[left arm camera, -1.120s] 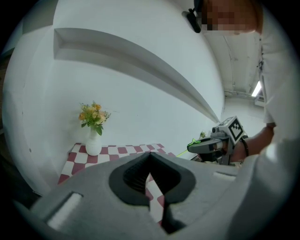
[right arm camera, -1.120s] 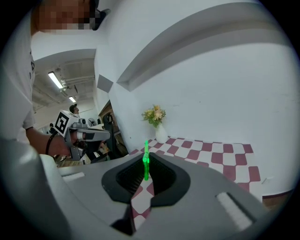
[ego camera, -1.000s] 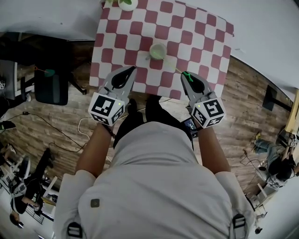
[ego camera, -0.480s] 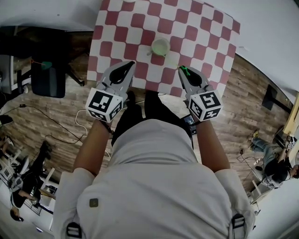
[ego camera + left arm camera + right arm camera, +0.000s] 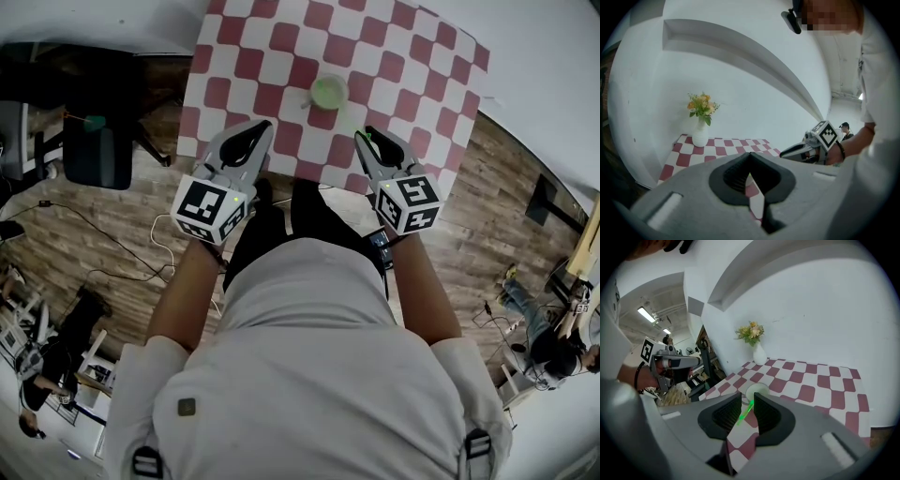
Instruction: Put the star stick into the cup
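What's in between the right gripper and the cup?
The green star stick sits between the opening jaws of the right gripper, pointing at the cup; past it, just checkered tablecloth. That gripper's own view shows it.

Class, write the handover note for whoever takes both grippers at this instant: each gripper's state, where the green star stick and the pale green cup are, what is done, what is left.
Left gripper: shut, empty, over the near edge of the red-and-white checked table.
Right gripper: jaws opening, with the thin green star stick between them and the pads not pressing it.
Pale green cup: upright on the table, ahead of the right gripper, apart from the stick.
Done: the stick is near the cup.
Left: the stick is not in the cup; probably regrip it, then lower it in.
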Tool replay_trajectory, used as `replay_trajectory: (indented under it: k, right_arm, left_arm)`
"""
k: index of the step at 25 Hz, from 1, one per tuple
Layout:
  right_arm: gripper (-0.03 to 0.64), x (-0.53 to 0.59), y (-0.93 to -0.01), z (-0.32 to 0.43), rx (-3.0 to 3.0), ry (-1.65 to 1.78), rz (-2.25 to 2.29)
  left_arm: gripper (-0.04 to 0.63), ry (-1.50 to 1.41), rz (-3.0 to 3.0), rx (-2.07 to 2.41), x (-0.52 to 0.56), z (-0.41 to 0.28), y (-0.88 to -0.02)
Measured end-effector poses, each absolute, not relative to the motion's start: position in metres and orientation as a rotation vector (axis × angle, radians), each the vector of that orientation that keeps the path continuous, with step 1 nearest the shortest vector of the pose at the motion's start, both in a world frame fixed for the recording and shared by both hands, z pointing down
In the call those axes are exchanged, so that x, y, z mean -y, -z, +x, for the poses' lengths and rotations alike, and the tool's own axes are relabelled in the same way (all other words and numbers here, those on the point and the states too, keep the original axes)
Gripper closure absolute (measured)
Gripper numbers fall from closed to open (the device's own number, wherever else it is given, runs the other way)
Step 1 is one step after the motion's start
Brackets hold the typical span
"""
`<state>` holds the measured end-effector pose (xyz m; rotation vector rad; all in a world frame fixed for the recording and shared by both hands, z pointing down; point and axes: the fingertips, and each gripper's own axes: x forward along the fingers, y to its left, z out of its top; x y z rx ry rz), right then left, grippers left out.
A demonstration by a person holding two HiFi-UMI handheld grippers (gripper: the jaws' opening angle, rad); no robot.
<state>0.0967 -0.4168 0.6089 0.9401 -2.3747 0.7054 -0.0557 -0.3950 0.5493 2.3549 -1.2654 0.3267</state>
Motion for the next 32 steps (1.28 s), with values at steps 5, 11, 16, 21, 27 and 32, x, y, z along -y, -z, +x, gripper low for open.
replay_trajectory:
  k: [5,11,16,21,27,32]
  right_arm:
    - [0.489,0.414,-0.604,0.097,2.375,-0.687,0.956]
    - [0.480,0.407,-0.587,0.094,2.391,-0.651,0.983]
    - [0.480,0.399,-0.568,0.092,2.402,-0.612,1.034]
    - [0.480,0.383,-0.546,0.089,2.415,-0.577,1.101]
    - [0.480,0.353,-0.519,0.080,2.432,-0.532,1.159]
    - [0.486,0.330,-0.495,0.072,2.455,-0.482,1.244]
  left_arm:
    - [0.591,-0.325,2.359,1.268,0.390,-0.059,-0.546]
    - [0.591,-0.316,2.390,1.259,0.380,-0.065,-0.535]
    - [0.591,-0.308,2.429,1.258,0.371,-0.075,-0.520]
    - [0.591,-0.294,2.476,1.242,0.356,-0.082,-0.503]
    - [0.591,-0.278,2.537,1.209,0.330,-0.092,-0.480]
    - [0.591,-0.261,2.608,1.177,0.315,-0.099,-0.460]
